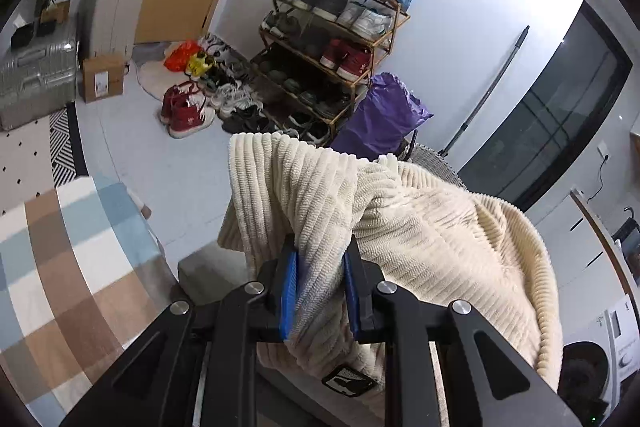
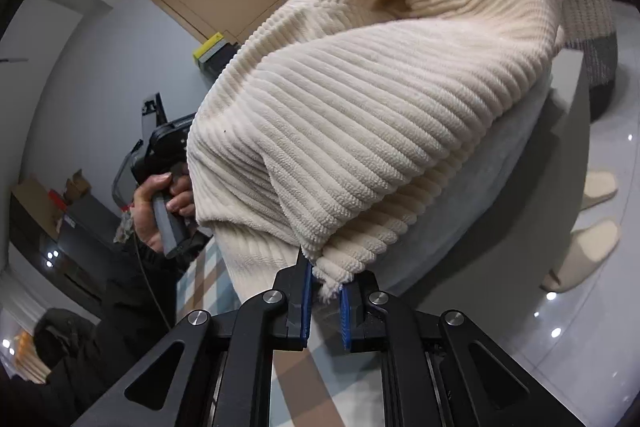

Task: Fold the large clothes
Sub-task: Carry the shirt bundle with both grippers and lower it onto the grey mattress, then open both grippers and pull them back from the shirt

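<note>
Blue-padded jaws of the left gripper (image 1: 320, 287) fill the bottom centre of the left wrist view, nearly closed and pinching a thick bunch of the cream ribbed garment (image 1: 420, 227). From there the fabric rises and spreads across the centre and right of the frame, hanging in loose folds with a dark label (image 1: 349, 381) showing at the lower edge. A checked cloth (image 1: 60, 267) covers the surface at lower left. A shoe rack (image 1: 328, 39) stands against the wall at upper centre, with a purple bag (image 1: 384, 115) beside it.

Turning to the right wrist view, the right gripper (image 2: 323, 301) at bottom centre is almost shut, clamped on a corner of the same garment (image 2: 360, 115), which billows up through the centre toward the upper right. At middle left, the person's hand (image 2: 160, 203) grips the handle of the other tool, partly hidden behind the fabric.

Judging by this, the fold has barely begun: both corners are secured and the garment is lifted, but it is bunched, not spread flat, and no neat crease shows. Laying it out and folding remain.
</note>
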{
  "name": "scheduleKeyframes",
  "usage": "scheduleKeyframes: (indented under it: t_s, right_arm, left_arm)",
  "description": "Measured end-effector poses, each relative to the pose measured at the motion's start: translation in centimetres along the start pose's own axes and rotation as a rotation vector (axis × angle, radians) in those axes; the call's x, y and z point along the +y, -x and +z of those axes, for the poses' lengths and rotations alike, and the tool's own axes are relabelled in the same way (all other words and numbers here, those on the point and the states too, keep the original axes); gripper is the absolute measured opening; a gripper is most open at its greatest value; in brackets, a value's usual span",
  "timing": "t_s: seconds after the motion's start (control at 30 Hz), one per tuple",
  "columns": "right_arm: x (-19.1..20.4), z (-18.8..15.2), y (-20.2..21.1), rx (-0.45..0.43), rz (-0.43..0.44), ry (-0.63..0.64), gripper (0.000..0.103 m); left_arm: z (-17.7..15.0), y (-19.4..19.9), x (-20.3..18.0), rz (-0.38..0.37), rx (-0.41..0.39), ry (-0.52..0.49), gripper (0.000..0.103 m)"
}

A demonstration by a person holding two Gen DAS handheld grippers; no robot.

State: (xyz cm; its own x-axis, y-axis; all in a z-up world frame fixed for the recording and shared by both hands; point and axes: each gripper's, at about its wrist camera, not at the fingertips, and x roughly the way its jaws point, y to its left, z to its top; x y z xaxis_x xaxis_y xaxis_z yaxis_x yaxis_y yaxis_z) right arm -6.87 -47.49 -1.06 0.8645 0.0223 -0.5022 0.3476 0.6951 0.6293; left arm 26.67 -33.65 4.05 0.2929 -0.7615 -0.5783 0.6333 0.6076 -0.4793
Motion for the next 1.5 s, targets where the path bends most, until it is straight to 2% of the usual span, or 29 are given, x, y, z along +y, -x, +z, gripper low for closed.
scheduleKeyframes:
  t_s: [0.07, 0.13, 0.17, 0.2, 0.23, 0.27, 0.3, 0.33, 0.37, 0.4, 0.47, 0.53, 0.6, 0.63, 0.7, 0.73, 0.8, 0.93, 1.07, 1.13, 1.2, 1.23, 1.3, 1.33, 1.37, 1.4, 1.43, 1.5]
  right_arm:
    - [0.6, 0.1, 0.2, -0.022, 0.016, 0.006, 0.010]
    - [1.1, 0.2, 0.8, -0.026, 0.052, -0.016, 0.019]
    - [1.5, 0.4, 1.0, -0.034, 0.087, -0.021, 0.037]
    - [1.7, 0.5, 0.9, -0.054, 0.114, -0.020, 0.067]
    - [2.0, 0.7, 0.7, -0.078, 0.128, -0.018, 0.076]
    - [2.2, 0.9, 0.1, -0.095, 0.113, -0.009, 0.076]
    - [2.7, 1.2, -0.9, -0.100, 0.072, 0.010, 0.064]
    - [2.8, 1.2, -1.9, -0.100, -0.001, 0.017, 0.045]
    - [2.8, 1.2, -2.6, -0.092, -0.025, 0.015, 0.027]
    - [2.6, 1.1, -2.9, -0.099, -0.020, 0.014, 0.016]
    - [3.6, 1.1, -0.7, -0.186, -0.042, 0.072, 0.009]
    - [3.6, 1.5, 1.3, -0.224, -0.047, 0.097, 0.007]
    - [2.4, 1.6, 1.2, -0.191, -0.066, 0.088, 0.006]
    - [1.1, 1.4, 0.0, -0.125, -0.084, 0.069, 0.006]
    - [-0.9, 0.6, -1.2, -0.066, -0.067, 0.016, 0.006]
    - [-1.6, 0.2, -1.2, -0.076, -0.041, -0.004, 0.005]
    - [-1.8, 0.0, -0.7, -0.076, -0.025, -0.003, 0.004]
    - [-2.3, -0.1, 0.2, -0.073, -0.045, 0.003, 0.002]
    - [-1.7, -0.1, 0.6, -0.052, -0.076, 0.023, 0.004]
    - [-1.0, -0.2, 1.4, -0.057, -0.112, 0.061, 0.016]
    - [-0.4, -0.2, 2.4, -0.087, -0.131, 0.088, 0.034]
    - [-0.6, -0.1, 3.3, -0.117, -0.119, 0.079, 0.039]
    - [-1.8, 0.4, 4.9, -0.176, -0.098, 0.028, 0.061]
    - [-2.6, 1.0, 5.5, -0.208, -0.097, -0.008, 0.066]
    - [-3.7, 1.6, 5.8, -0.226, -0.097, -0.060, 0.069]
    - [-4.6, 1.9, 5.8, -0.228, -0.085, -0.102, 0.069]
    - [-5.9, 2.3, 5.7, -0.223, -0.048, -0.171, 0.069]
    - [-7.1, 3.2, 4.9, -0.230, -0.018, -0.218, 0.069]
  left_arm:
    - [0.4, 0.3, -0.2, -0.013, -0.012, 0.018, 0.014]
    - [0.3, 0.6, -0.8, -0.006, -0.020, -0.005, 0.011]
    - [0.4, 0.6, -1.0, -0.011, -0.025, -0.008, 0.010]
    - [0.3, 0.7, -0.9, -0.016, -0.028, -0.002, 0.009]
    - [0.5, 0.6, -0.8, -0.026, -0.030, 0.011, 0.009]
    - [0.6, 0.7, -0.7, -0.035, -0.036, 0.025, 0.008]
    - [0.7, 0.8, -0.6, -0.041, -0.047, 0.036, 0.008]
    - [0.9, 1.2, -0.7, -0.043, -0.064, 0.037, 0.007]
    - [1.3, 1.2, -1.0, -0.044, -0.074, 0.035, 0.007]
    - [1.5, 1.6, -1.3, -0.041, -0.093, 0.026, 0.007]
    - [2.0, 2.0, -1.7, -0.043, -0.107, 0.014, 0.006]
    - [2.4, 2.4, -2.2, -0.043, -0.120, -0.021, 0.006]
    - [2.6, 1.9, -2.3, -0.037, -0.119, -0.043, 0.006]
    - [2.7, 1.5, -2.2, -0.024, -0.117, -0.051, 0.006]
    - [2.7, -0.4, -1.5, 0.040, -0.090, -0.062, 0.007]
    - [2.5, -1.4, -0.6, 0.069, -0.068, -0.049, 0.007]
    - [2.3, -2.4, 1.1, 0.069, -0.038, -0.014, 0.007]
    - [2.6, -3.1, 2.3, 0.055, -0.026, 0.010, 0.007]
    - [2.8, -1.9, 1.8, -0.013, -0.019, 0.038, 0.009]
    - [2.5, -0.6, 1.1, 0.014, -0.019, -0.006, 0.011]
    - [2.1, 0.5, 0.8, 0.023, -0.023, -0.038, 0.013]
    - [1.9, 1.2, 0.7, 0.031, -0.030, -0.051, 0.016]
    - [1.7, 2.4, 0.5, 0.048, -0.067, -0.071, 0.022]
    - [1.8, 3.0, 0.3, 0.053, -0.096, -0.075, 0.033]
    - [1.9, 3.7, 0.1, 0.054, -0.121, -0.072, 0.045]
    - [2.1, 4.0, -0.1, 0.060, -0.142, -0.068, 0.054]
    - [2.4, 4.3, -0.3, 0.074, -0.160, -0.065, 0.055]
    - [2.7, 4.1, -0.7, 0.065, -0.144, -0.063, 0.055]
